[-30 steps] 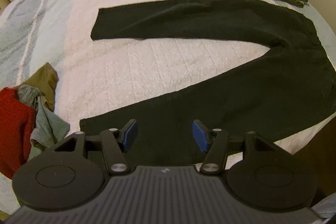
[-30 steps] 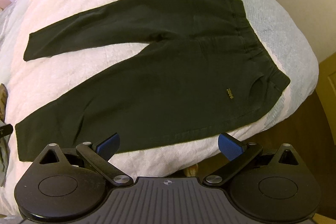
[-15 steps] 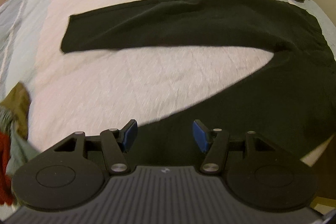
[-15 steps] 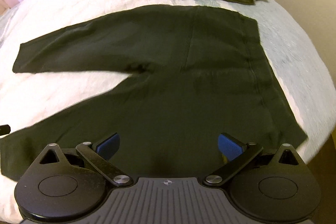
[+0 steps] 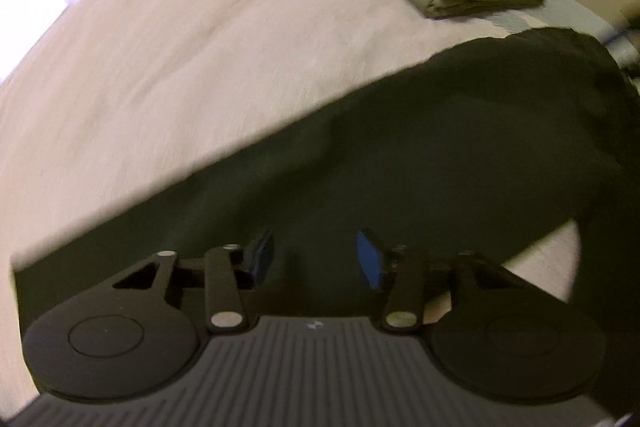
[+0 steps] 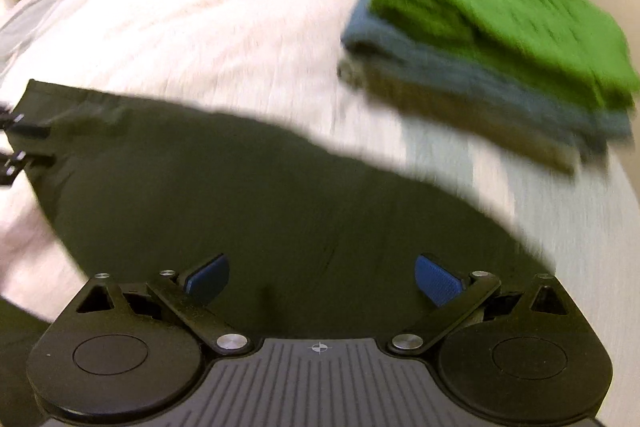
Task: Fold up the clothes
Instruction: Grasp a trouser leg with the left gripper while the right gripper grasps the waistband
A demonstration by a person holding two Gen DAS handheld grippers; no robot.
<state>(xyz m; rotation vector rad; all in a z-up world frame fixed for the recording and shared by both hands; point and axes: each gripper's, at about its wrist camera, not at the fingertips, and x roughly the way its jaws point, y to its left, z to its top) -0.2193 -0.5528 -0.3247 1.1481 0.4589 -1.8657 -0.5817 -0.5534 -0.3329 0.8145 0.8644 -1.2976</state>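
Left wrist view shows the left gripper (image 5: 316, 259) with its blue-padded fingers (image 5: 370, 259) set a moderate gap apart, nothing between them, hanging low over the black trousers (image 5: 400, 155); blur hides whether the tips touch the cloth. Right wrist view has the right gripper (image 6: 322, 277) spread wide, its blue pads (image 6: 436, 279) well apart and bare, also over the dark fabric (image 6: 248, 195), with contact impossible to judge. The trousers lie flat on the bed (image 5: 180, 59), a pale pinkish cover with a grey-striped part at its far right side. From the left camera the garment runs as one broad dark band from the near left edge of the bed up toward the far right, where its edge rises in a soft hump. From the right camera its far edge is a smooth curve, and a black clamp-like part meets the cloth at the left edge of the frame. A folded stack (image 6: 492, 39), green on top, blue beneath, olive lowest, sits near the bed's far right corner, just beyond the trousers and apart from them.
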